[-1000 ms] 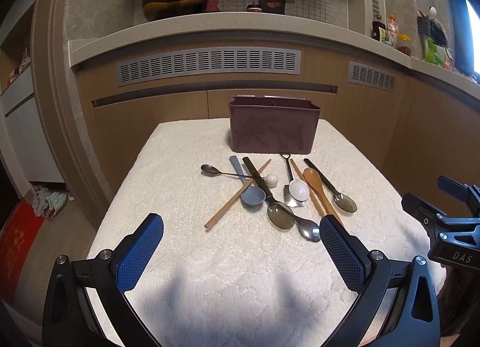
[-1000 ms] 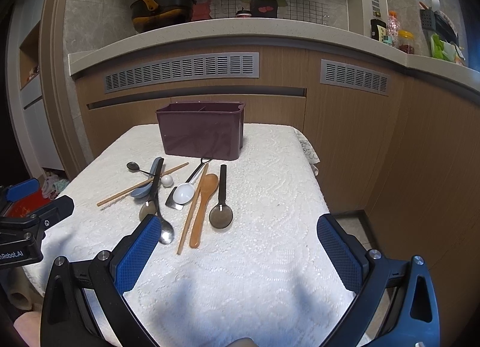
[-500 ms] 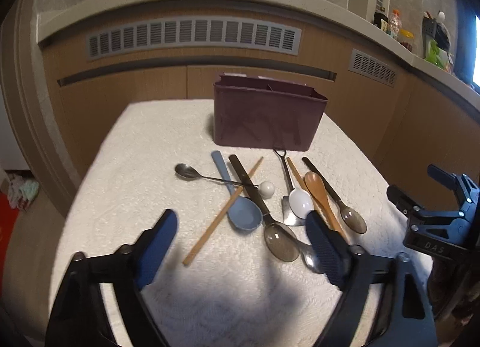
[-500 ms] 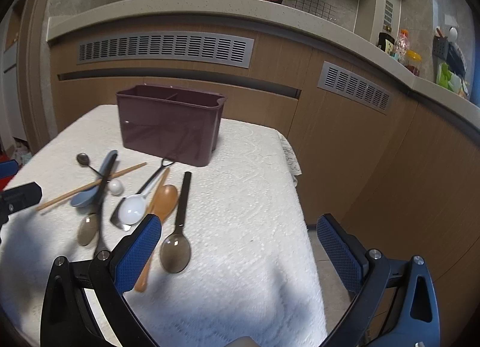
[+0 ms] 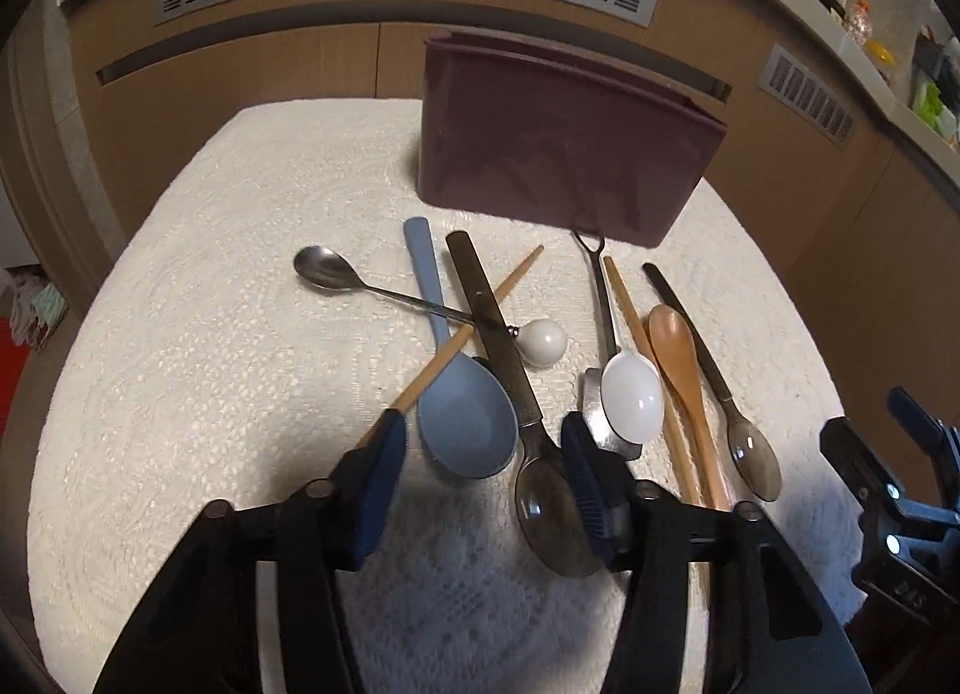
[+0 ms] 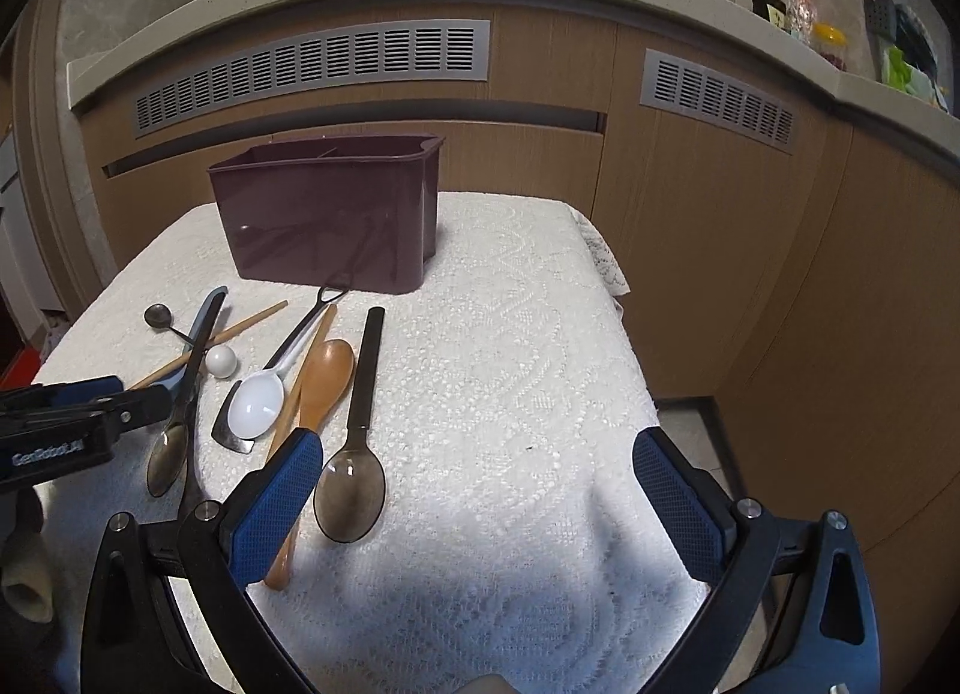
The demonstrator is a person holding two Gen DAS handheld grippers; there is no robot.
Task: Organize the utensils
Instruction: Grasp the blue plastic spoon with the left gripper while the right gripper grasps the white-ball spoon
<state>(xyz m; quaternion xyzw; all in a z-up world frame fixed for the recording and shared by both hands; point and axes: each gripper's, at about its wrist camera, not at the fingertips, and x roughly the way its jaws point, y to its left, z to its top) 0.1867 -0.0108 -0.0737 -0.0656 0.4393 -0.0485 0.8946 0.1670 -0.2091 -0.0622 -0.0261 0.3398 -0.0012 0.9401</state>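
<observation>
- While its jaws are closing, the left gripper (image 5: 480, 442) hangs low over the utensil pile, its blue fingers (image 5: 384, 472) to either side of the blue spoon (image 5: 465, 418) bowl and the smoky grey spoon (image 5: 540, 472); the pads do not yet press on either.
- The right gripper (image 6: 480, 490) has its fingers spread wide, pinching nothing, above bare lace cloth, with another grey spoon (image 6: 354, 472) just inside its left finger.
- The utensils lie loose on the white-covered tabletop (image 5: 210, 364), in front of the dark maroon organizer box (image 5: 564, 154) that stands upright at the far edge.
- A wooden chopstick (image 5: 474, 328) crosses the blue spoon's handle; a thin metal spoon (image 5: 324, 268) with a white ball end (image 5: 543, 341) lies across the same cluster.
- To the right lie a white spoon (image 5: 633, 397), a tan wooden spoon (image 5: 678, 352) and a second chopstick (image 5: 630, 304), touching one another.
</observation>
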